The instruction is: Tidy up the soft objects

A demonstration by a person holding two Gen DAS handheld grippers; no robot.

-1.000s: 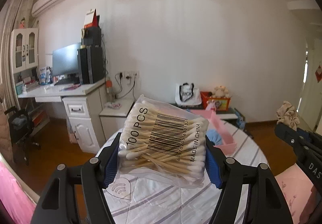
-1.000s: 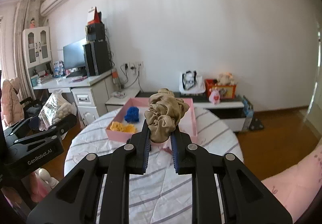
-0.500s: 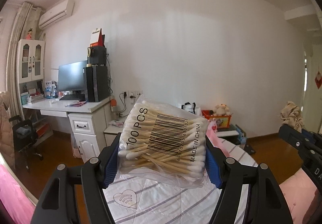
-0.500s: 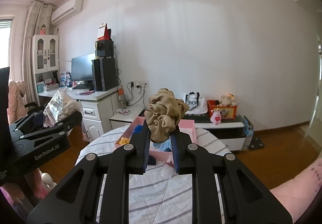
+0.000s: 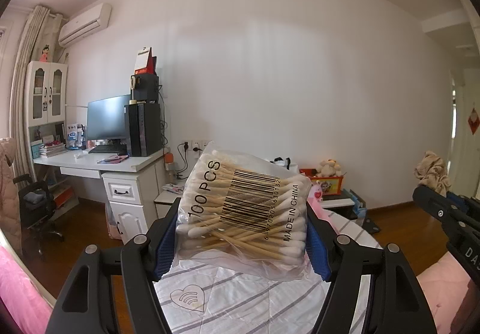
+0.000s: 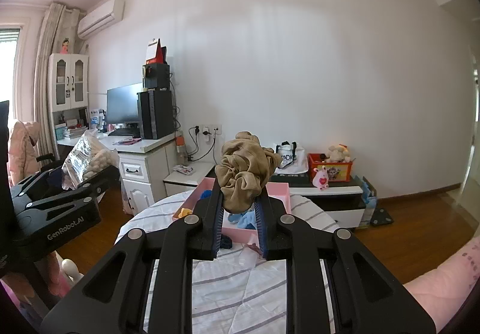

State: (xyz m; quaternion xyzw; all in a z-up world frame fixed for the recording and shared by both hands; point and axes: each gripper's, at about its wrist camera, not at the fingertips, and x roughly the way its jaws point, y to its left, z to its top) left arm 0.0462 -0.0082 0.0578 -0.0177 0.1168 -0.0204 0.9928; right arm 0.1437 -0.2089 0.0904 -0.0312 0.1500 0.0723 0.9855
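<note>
The left tool (image 5: 243, 239) grips a clear bag of cotton swabs (image 5: 244, 214) between its blue pads, jaws about half apart and pressed on the bag's sides, holding it in the air above the striped surface (image 5: 240, 298). The right tool (image 6: 240, 215) is nearly closed on a tan scrunchie (image 6: 244, 175), which bunches above its fingers. Behind the scrunchie a pink tray (image 6: 282, 193) sits on the surface with blue and yellow soft items inside. From the right camera the left tool shows at the left edge, well apart from the tray.
</note>
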